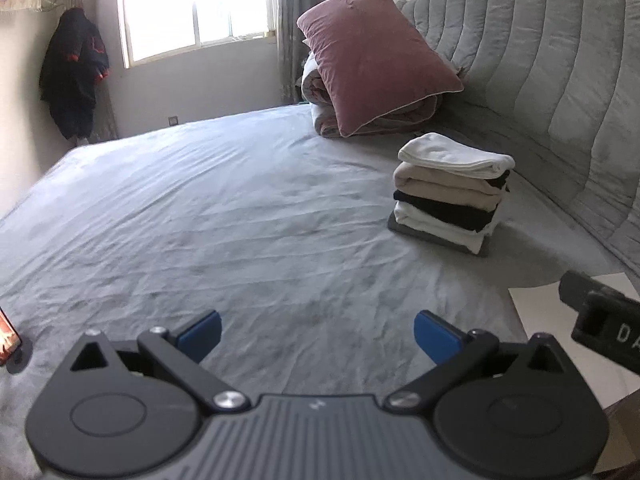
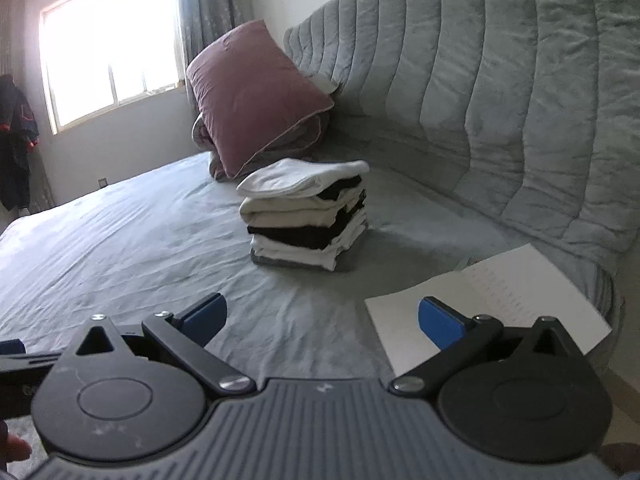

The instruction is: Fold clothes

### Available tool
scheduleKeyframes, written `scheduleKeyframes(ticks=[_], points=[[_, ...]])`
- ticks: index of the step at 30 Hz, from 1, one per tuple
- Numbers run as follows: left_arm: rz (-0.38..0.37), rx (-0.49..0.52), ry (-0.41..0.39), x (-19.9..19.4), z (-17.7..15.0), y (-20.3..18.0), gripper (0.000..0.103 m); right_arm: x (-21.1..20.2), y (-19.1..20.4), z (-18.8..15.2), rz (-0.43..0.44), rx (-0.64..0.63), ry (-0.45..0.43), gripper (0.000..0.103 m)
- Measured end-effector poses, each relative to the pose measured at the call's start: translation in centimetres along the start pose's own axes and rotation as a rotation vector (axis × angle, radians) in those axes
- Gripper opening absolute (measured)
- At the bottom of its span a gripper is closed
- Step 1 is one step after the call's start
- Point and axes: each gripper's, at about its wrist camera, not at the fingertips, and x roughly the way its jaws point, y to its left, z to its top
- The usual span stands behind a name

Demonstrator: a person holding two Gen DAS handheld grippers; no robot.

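Grey bedsheet (image 1: 224, 216) lies bare beneath both grippers, left gripper (image 1: 318, 332) and right gripper (image 2: 322, 318), fingers spread and empty; the stack of folded clothes (image 2: 306, 220) sits near the headboard (image 2: 500, 92).

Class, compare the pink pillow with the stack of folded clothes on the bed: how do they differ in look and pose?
The pink pillow is a single dusty-pink item; the stack of folded clothes layers white, cream and black pieces. The pillow stands tilted, propped on a rolled quilt near the headboard; the stack lies flat on the bed sheet. The pillow looks puffy, the stack squared-off. Both are soft textiles on the bed, untouched by either gripper.
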Motion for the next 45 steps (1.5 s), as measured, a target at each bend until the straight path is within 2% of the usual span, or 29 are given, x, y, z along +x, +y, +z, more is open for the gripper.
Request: scheduleKeyframes(ticks=[3,5,8,13,45], points=[[-0.029,-0.038,0.007,-0.2,-0.4,0.4,0.102,-0.5,0.0,-0.6,-0.026,-0.016,-0.017,0.103],[-0.022,-0.04,0.008,-0.3,-0.7,0.4,0.102,-0.7,0.0,-1.0,-0.042,-0.022,-0.022,0.103],[0.002,-0.024,0.008,-0.4,-0.9,0.1,0.102,-1.0,0.1,-1.0,-0.041,-0.028,-0.03,0.103],[-0.024,-0.014,0.004,-0.7,-0.8,-0.2,0.102,-1.3,0.3,-1.1,-0.04,-0.04,-0.042,0.103],[-0.017,-0.016,0.017,-0.4,-1.6,-0.3,0.102,-1.5,0.4,-1.6,-0.053,-0.046,-0.041,0.103]])
